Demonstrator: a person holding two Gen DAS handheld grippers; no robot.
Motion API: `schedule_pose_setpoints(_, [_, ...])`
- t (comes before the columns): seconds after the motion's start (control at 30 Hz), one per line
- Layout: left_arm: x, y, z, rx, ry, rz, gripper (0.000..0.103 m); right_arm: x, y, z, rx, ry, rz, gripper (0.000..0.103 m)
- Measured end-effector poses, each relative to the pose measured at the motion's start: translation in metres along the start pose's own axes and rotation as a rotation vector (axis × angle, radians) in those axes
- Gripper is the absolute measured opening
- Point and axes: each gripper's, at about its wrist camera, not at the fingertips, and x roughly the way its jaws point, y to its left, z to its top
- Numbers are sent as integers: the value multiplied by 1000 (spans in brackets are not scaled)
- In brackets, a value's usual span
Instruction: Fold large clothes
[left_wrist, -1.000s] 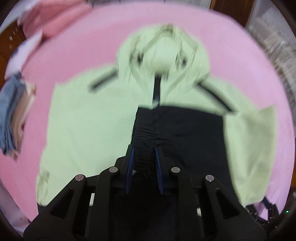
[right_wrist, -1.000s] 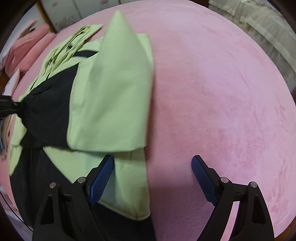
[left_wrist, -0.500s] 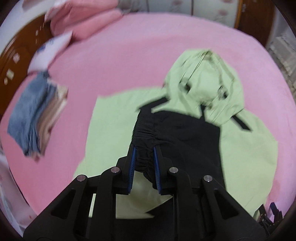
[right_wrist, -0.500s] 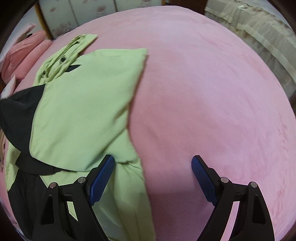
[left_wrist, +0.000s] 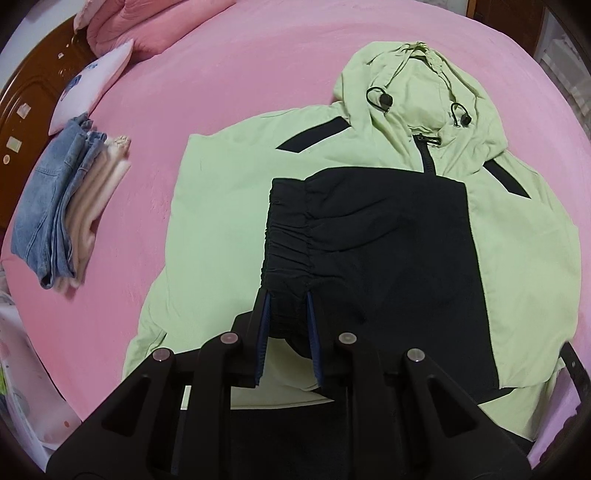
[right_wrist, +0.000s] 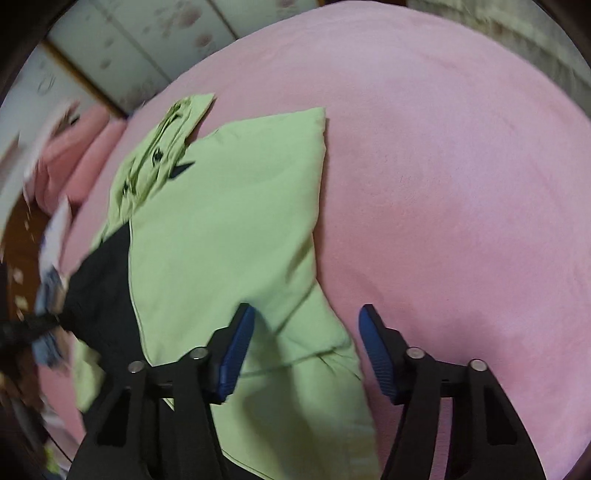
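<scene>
A light green and black hooded jacket (left_wrist: 221, 206) lies face up on the pink bed (left_wrist: 240, 66), hood (left_wrist: 413, 92) at the far end. Its black lower part is folded up over the chest. My left gripper (left_wrist: 286, 299) is shut on the gathered black elastic hem (left_wrist: 288, 236) just above the jacket. In the right wrist view the jacket (right_wrist: 221, 221) shows its green side panel folded inward. My right gripper (right_wrist: 306, 314) hangs over the jacket's right edge with its jaws closing. Green fabric lies between them, and the right pad is over bare sheet (right_wrist: 461, 184).
A folded stack of jeans and pale clothes (left_wrist: 62, 206) sits on the bed to the left. A white pillow (left_wrist: 92, 88) and pink quilts (left_wrist: 147, 22) lie by the wooden headboard (left_wrist: 22, 96). A pale wardrobe (right_wrist: 129, 44) stands beyond the bed.
The left gripper carried the black hem leftward and lower, laying the black panel over the chest. The raised green flap has settled flat. The right gripper's jaws have narrowed over the jacket's edge.
</scene>
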Motion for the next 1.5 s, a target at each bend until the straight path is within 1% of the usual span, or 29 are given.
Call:
schedule_pose_setpoints(0.03, [0, 0, 2, -1, 1, -2, 16, 3, -1, 2, 23, 9, 15, 47])
schedule_pose_setpoints(0.07, [1, 1, 3, -4, 3, -6, 16, 6, -1, 5, 27, 14, 13, 40])
schedule_pose_setpoints(0.1, [3, 2, 4, -7, 8, -12, 16, 11, 2, 7, 20, 18, 9, 28])
schedule_pose_setpoints(0.17, [4, 3, 4, -19, 21, -39, 16, 19, 6, 14, -11, 46, -24, 18])
schedule_pose_setpoints(0.27, [1, 5, 4, -41, 35, -104, 16, 26, 8, 24, -31, 80, -67, 9])
schedule_pose_setpoints(0.33, [-1, 4, 2, -45, 17, -115, 16, 27, 8, 27, -26, 72, -99, 9])
schedule_pose_setpoints(0.4, [4, 1, 1, -29, 22, -84, 16, 29, 3, 30, 15, 65, -109, 8])
schedule_pose_setpoints(0.5, [29, 0, 1, -22, 88, -32, 17, 33, -9, 27, 93, 67, -113, 9])
schedule_pose_setpoints(0.57, [44, 4, 2, -62, 147, -13, 20, 30, -10, 27, 104, 62, -120, 10])
schedule_pose_setpoints(0.6, [48, 7, 1, -88, 169, 1, 22, 27, -9, 26, 99, 57, -137, 14])
schedule_pose_setpoints(0.7, [54, 16, 0, -162, 219, 102, 29, 10, 4, 24, 28, 10, -283, 18])
schedule_pose_setpoints(0.73, [53, 17, -1, -177, 211, 115, 34, 3, 8, 24, 0, -13, -368, 18])
schedule_pose_setpoints(0.77, [50, 19, -1, -180, 195, 110, 34, -6, 10, 22, -21, -36, -406, 18])
schedule_pose_setpoints(0.83, [38, 17, -1, -155, 134, 125, 34, -24, 14, 19, -40, -79, -343, 18])
schedule_pose_setpoints(0.9, [22, 12, -2, -119, 61, 133, 34, -36, 23, 15, -50, -73, -186, 18])
schedule_pose_setpoints(0.93, [8, 6, -4, -91, -1, 117, 34, -37, 31, 14, -57, -58, -120, 18])
schedule_pose_setpoints(0.97, [0, 3, -6, -77, -30, 91, 35, -36, 38, 13, -62, -43, -63, 17])
schedule_pose_setpoints(1.0, [-9, -4, -8, -54, -60, 22, 37, -32, 50, 10, -62, -14, 34, 17])
schedule_pose_setpoints(1.03, [-13, -10, -11, -34, -65, -52, 39, -26, 60, 7, -53, 15, 101, 17])
schedule_pose_setpoints(1.07, [-16, -17, -14, -21, -60, -90, 40, -19, 70, 5, -42, 44, 154, 17])
schedule_pose_setpoints(1.1, [-14, -27, -17, -2, -45, -105, 40, -5, 84, 1, -24, 89, 217, 17])
schedule_pose_setpoints(1.13, [-9, -36, -19, 21, -29, -78, 40, 7, 99, -3, -20, 126, 239, 17])
schedule_pose_setpoints(1.17, [-3, -45, -20, 47, -11, -37, 40, 20, 112, -4, -34, 166, 220, 15])
schedule_pose_setpoints(1.23, [11, -56, -21, 76, 31, -2, 40, 39, 135, -6, -75, 213, 118, 15])
schedule_pose_setpoints(1.3, [30, -67, -22, 92, 102, 39, 40, 51, 146, 3, -69, 220, 92, 15])
schedule_pose_setpoints(1.37, [49, -67, -25, 103, 166, 125, 40, 54, 142, 10, -47, 227, 92, 14])
schedule_pose_setpoints(1.43, [56, -54, -25, 82, 147, 183, 39, 53, 126, 17, -27, 227, 65, 7])
schedule_pose_setpoints(1.47, [58, -47, -25, 68, 139, 180, 40, 48, 113, 21, -20, 213, 50, 1])
schedule_pose_setpoints(1.5, [61, -39, -26, 52, 137, 198, 40, 39, 97, 25, -8, 188, 25, 1])
